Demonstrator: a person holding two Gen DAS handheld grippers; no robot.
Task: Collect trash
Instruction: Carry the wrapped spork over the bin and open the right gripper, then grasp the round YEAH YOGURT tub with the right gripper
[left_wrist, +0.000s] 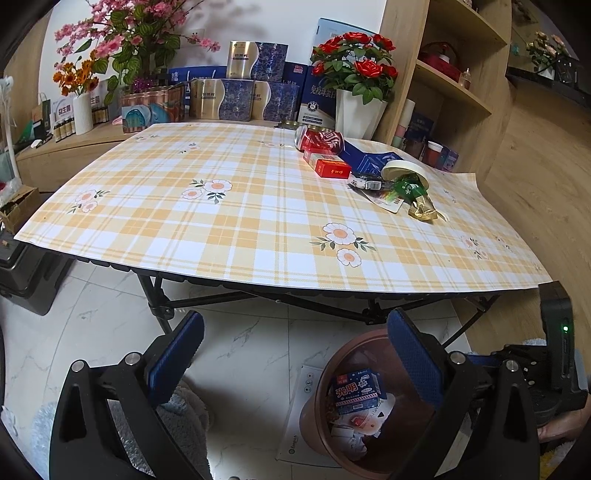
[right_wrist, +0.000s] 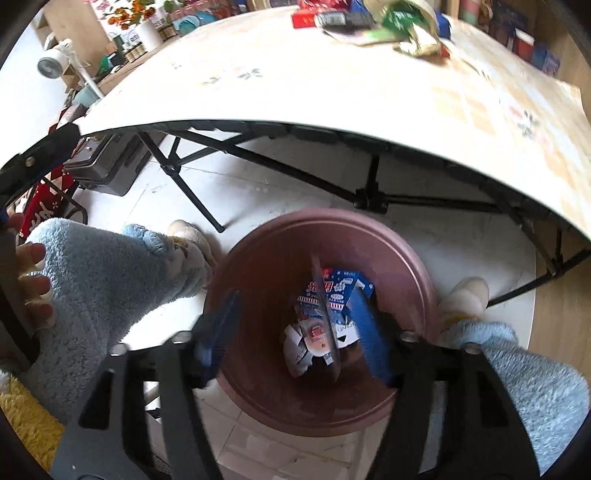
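I have the left tongs (left_wrist: 291, 365) spread and empty, hanging below the desk's near edge over the floor. The right tongs (right_wrist: 291, 332) point down into the brown bin (right_wrist: 413, 266) on the floor in front of the desk; they stand spread, and a thin flat wrapper (right_wrist: 325, 314), blurred, sits loose between them, so I judge this to be the drop-off step.

Inside the bin lie a blue-and-red milk carton (left_wrist: 356, 391) and crumpled white paper. The desk (left_wrist: 221, 229) carries the rest near its far right corner: a red drink can (left_wrist: 319, 138) on its side, a red cigarette pack (left_wrist: 332, 168), a roll of tape (left_wrist: 404, 170) and a green foil wrapper (left_wrist: 410, 190), all crowded together.

Next I would lift the right tongs clear and reach for that pile.
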